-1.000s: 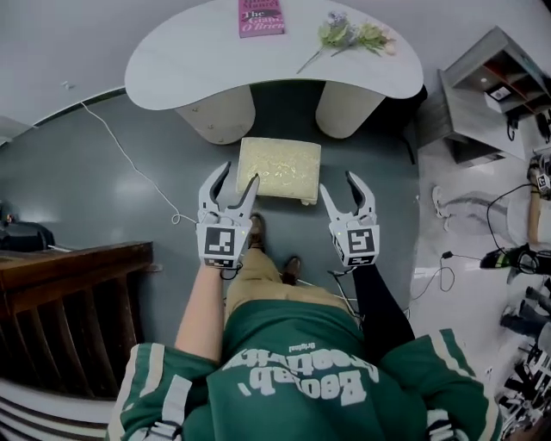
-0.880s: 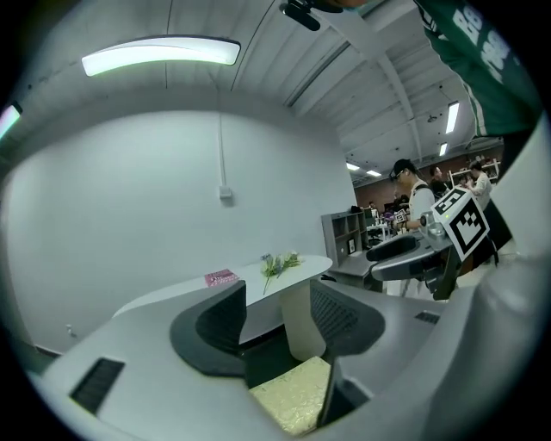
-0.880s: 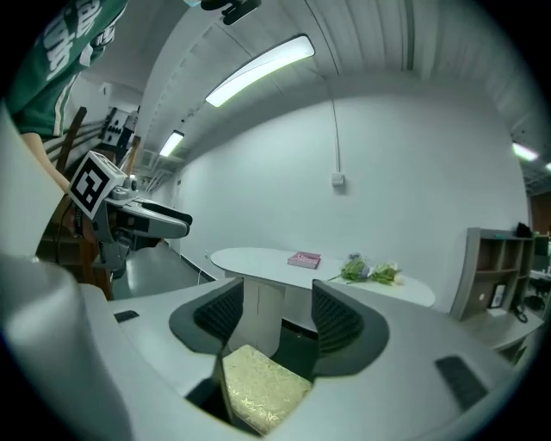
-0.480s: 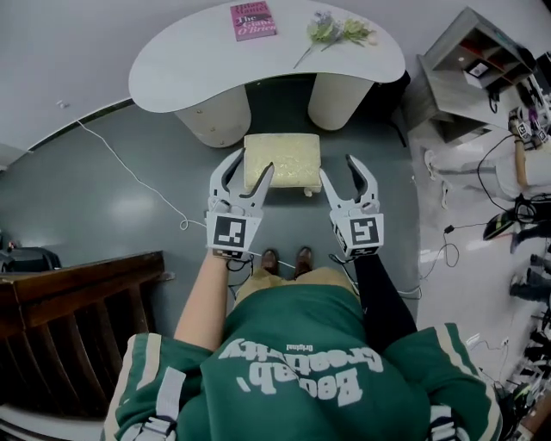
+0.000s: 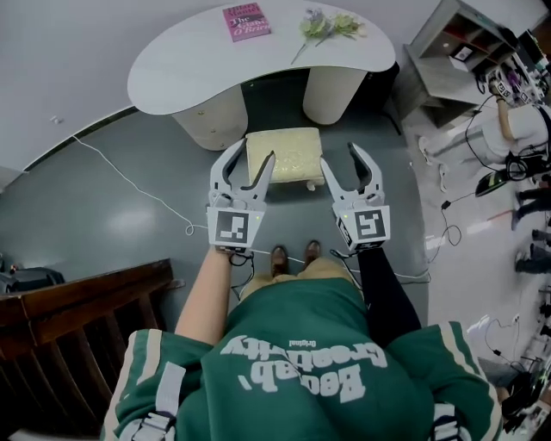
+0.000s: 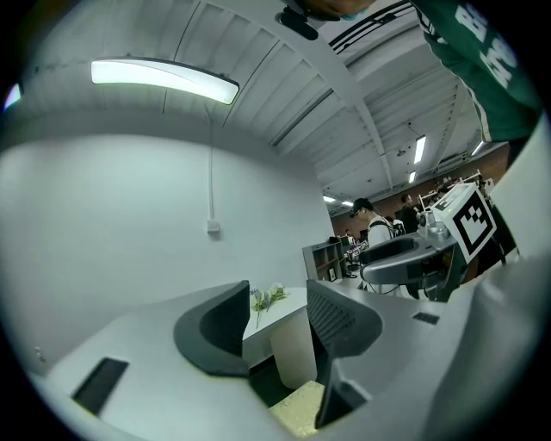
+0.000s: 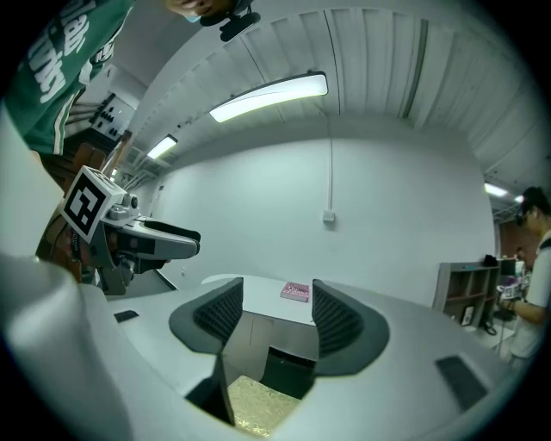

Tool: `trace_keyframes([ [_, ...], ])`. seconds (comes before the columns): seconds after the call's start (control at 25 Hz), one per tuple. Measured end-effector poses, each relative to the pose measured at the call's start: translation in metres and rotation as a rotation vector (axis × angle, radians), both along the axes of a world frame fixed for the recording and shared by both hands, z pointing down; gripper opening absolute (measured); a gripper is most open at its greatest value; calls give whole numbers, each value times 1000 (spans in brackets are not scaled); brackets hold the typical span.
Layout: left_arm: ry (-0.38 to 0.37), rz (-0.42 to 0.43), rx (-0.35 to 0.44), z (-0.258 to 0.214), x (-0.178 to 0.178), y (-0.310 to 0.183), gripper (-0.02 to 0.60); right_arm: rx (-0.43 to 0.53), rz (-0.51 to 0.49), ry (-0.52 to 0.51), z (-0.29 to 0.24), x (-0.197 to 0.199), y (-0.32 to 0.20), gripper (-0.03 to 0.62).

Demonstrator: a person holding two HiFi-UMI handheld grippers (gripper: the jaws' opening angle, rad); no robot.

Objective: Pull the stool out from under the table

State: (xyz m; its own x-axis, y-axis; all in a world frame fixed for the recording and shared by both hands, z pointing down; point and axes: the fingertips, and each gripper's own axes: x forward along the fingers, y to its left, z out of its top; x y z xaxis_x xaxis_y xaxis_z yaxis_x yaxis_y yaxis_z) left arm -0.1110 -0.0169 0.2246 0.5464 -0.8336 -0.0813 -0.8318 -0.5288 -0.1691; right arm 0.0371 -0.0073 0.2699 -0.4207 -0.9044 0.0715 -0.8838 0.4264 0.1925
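The stool (image 5: 285, 155), a low one with a pale yellow cushion, stands on the grey floor just in front of the white table (image 5: 181, 65), between its two rounded legs. My left gripper (image 5: 250, 159) hovers over the stool's near left corner; its jaws are closing and nothing is between them. My right gripper (image 5: 342, 160) hangs open at the near right corner, empty. The cushion (image 6: 297, 412) shows below the left gripper (image 6: 275, 332) in the left gripper view. In the right gripper view the cushion (image 7: 258, 403) lies under the right gripper (image 7: 275, 319).
A pink book (image 5: 246, 21) and a sprig of flowers (image 5: 325, 26) lie on the tabletop. Dark wooden furniture (image 5: 77, 310) stands at the lower left. A grey shelf unit (image 5: 465, 52) and a person (image 5: 516, 129) are at the right. A white cable (image 5: 129, 185) crosses the floor.
The person's feet have come side by side behind the stool. Both grippers have moved from the stool's near edge to flank its near corners. The left jaws have narrowed a little.
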Motion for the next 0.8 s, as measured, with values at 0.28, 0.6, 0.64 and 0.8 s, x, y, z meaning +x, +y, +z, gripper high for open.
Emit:
trace_keyframes([
  [0.28, 3, 23, 7, -3, -7, 7, 227, 16, 19, 7, -6, -5, 13, 241],
  [0.6, -13, -48, 6, 0, -29, -2, 15, 18, 73, 29, -12, -4, 16, 8],
  [0.64, -3, -52, 3, -1, -30, -3, 14, -1, 72, 33, -11, -4, 16, 6],
  [0.8, 20, -61, 8, -4, -34, -3, 14, -4, 66, 56, -5, -2, 17, 6],
])
